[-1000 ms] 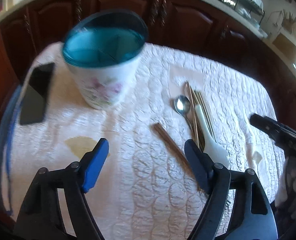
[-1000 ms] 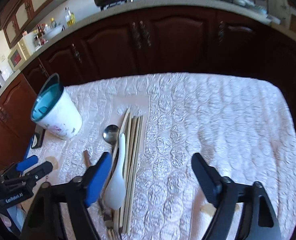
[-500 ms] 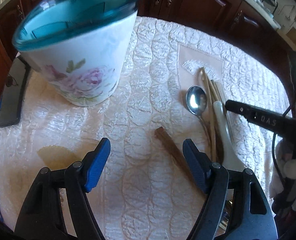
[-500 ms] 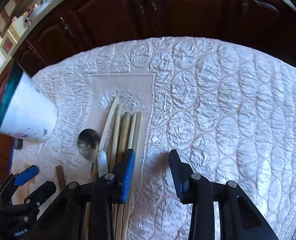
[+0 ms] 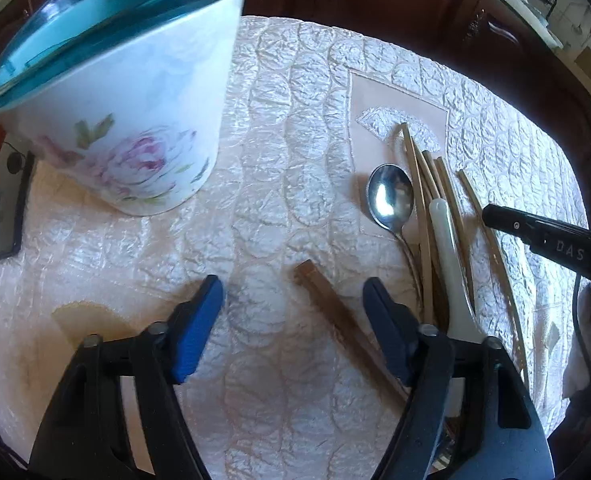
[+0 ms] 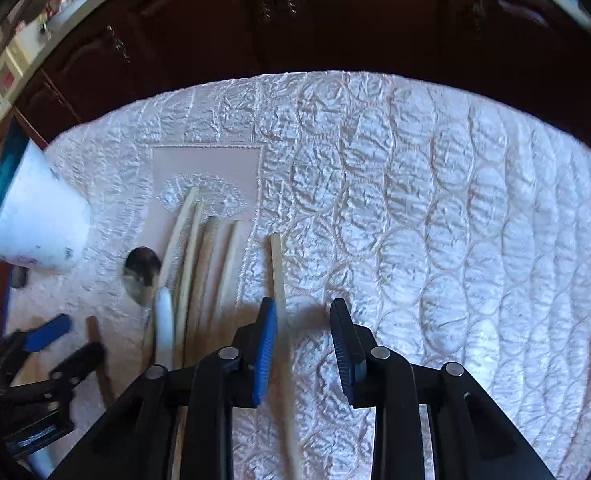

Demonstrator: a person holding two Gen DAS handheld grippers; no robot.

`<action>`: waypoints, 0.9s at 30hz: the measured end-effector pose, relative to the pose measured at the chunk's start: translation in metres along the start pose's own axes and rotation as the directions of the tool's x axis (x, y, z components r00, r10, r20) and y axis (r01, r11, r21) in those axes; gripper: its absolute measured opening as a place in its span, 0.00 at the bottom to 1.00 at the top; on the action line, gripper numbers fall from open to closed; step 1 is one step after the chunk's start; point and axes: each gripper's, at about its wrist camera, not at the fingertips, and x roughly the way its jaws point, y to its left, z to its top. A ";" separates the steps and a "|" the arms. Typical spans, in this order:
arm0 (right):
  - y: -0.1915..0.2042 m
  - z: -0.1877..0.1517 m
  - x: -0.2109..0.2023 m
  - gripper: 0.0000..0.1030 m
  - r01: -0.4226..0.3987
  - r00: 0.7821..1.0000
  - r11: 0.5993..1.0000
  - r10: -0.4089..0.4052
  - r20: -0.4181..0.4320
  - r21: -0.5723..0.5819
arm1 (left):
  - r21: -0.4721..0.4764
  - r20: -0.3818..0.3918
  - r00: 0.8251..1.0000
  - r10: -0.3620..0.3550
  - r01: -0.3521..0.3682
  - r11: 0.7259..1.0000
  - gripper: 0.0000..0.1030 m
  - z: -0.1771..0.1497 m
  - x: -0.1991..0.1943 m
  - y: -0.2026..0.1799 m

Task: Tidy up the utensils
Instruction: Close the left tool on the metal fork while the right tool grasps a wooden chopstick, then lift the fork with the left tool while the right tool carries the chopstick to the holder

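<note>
We take the floral holder (image 5: 127,120) as our landmark: a white cup with a teal rim and a pink rose, standing upright on the quilted cloth (image 5: 287,128) that covers the counter, presumably where the utensils are meant to end up. All the utensils lie to its right, flat on the cloth, none yet in the cup. We count one metal spoon (image 5: 389,196) nearest the holder, one white ceramic spoon (image 5: 447,248) just beyond it, four pale chopsticks (image 6: 199,264) bunched beside the spoons, and a fifth pale chopstick (image 6: 278,268) lying apart on the far side from the holder. One dark brown chopstick (image 5: 335,316) lies alone, nearer the holder than the bunch. The left claw (image 5: 295,328) hangs low over this brown stick, its jaws closing but well apart, the stick between them and untouched: released, gripping nothing. The right claw (image 6: 303,344) is furthest from the holder; its jaws are closing around the separated pale stick, which runs just beside the left pad, the right pad clear of it, so we judge nothing grasped yet. Both claws point steeply down, which suits pinching thin sticks off the cloth. A dark phone (image 5: 3,216) lies left of the holder.
</note>
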 end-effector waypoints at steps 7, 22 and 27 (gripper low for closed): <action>0.013 0.011 0.015 0.25 -0.004 1.000 0.998 0.004 -0.006 -0.057 | 0.041 0.010 1.000 0.006 -0.007 0.999 0.27 0.012 0.008 -0.014; 0.006 0.006 -0.082 0.05 -0.160 0.969 0.986 0.165 0.181 -0.042 | 0.027 0.086 0.981 -0.174 0.173 0.985 0.16 0.013 -0.060 0.005; 0.014 -0.012 -0.134 0.05 -0.177 0.945 0.981 0.190 0.265 -0.074 | 0.068 0.144 0.968 -0.207 0.199 0.978 0.15 -0.001 -0.105 0.005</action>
